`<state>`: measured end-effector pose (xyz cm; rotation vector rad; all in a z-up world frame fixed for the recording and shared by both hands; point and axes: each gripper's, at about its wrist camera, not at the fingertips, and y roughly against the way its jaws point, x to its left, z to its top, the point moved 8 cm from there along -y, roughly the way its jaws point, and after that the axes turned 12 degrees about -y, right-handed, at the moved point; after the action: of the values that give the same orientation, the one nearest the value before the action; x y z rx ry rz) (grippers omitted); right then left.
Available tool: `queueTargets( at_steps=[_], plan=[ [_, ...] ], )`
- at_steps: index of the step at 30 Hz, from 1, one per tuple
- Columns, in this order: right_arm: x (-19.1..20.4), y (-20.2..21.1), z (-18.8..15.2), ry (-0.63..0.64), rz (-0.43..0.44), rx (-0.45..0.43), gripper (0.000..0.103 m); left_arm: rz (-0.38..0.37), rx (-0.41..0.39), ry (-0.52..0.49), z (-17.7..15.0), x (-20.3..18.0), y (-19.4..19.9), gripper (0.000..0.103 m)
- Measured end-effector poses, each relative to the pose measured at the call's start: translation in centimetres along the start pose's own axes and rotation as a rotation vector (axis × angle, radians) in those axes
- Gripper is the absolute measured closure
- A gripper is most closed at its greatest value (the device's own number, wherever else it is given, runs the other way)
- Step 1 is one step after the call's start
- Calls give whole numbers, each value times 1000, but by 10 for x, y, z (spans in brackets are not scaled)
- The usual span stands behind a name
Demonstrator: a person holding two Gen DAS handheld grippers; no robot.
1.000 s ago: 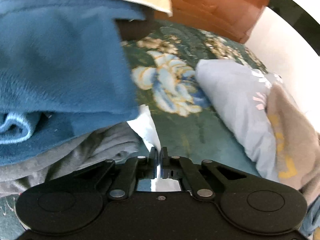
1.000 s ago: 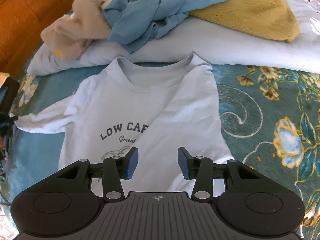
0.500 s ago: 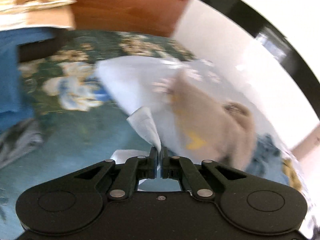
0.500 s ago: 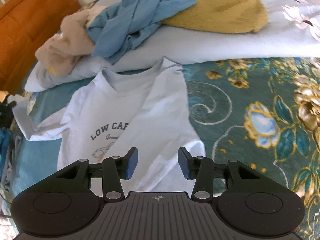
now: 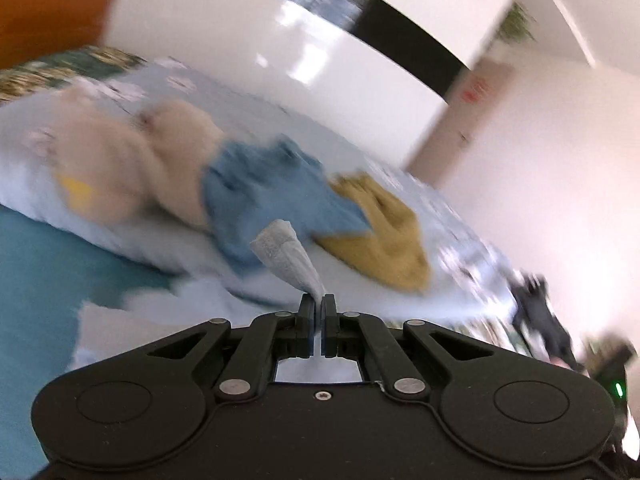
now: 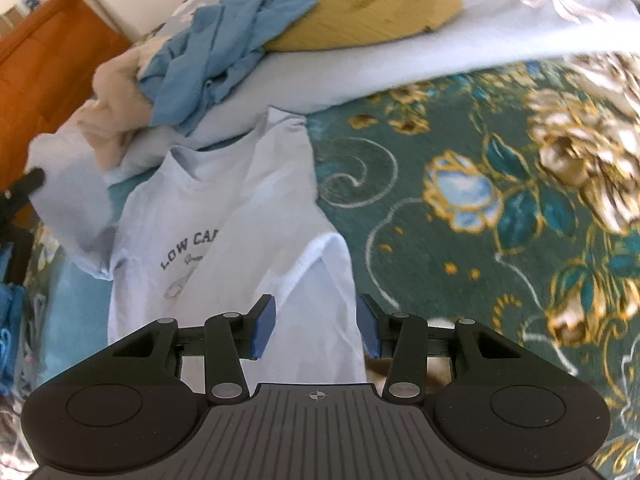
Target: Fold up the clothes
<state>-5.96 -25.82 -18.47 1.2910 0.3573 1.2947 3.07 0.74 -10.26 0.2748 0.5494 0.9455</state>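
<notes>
T-shirt (image 6: 224,264), pale blue, printed "LOW CA…": lay flat on the bed (image 6: 440,208), collar toward the pillow (image 6: 360,60) at the head edge, hem toward the foot edge, long axis running head to foot. Right-hand side already turned in over the chest; left sleeve (image 5: 288,256) lifted off the bedspread.

Left tongs (image 5: 316,308): closed tight on the sleeve end, a twist of cloth standing out beyond the tips; view blurred.

Right tongs (image 6: 316,328): partly open, nothing between the pads, poised over the folded half near the hem; contact with the cloth could not be told.

Unfolded stock: tan (image 6: 116,108), blue (image 6: 224,48) and mustard (image 6: 372,4) garments heaped on the pillow.

Assessment: the held sleeve lay on the shirt's left, so the left hand was nearer; the fold would likely carry it across the long axis toward the right tongs.
</notes>
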Motion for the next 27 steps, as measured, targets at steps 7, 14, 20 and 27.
queueTargets(
  at_steps=[7,14,20,27],
  plan=[
    [-26,6,-12,-56,-16,1,62,-124,179,-30,-67,-58,-30,103],
    [-40,8,-20,-122,-10,6,62,-168,366,-95,-139,-92,-43,103],
    [-26,3,-22,-103,30,16,61,-148,470,-199,-172,-99,-49,101],
    [-12,3,-19,-86,44,5,61,-151,448,-292,-164,-108,-40,72]
  ],
)
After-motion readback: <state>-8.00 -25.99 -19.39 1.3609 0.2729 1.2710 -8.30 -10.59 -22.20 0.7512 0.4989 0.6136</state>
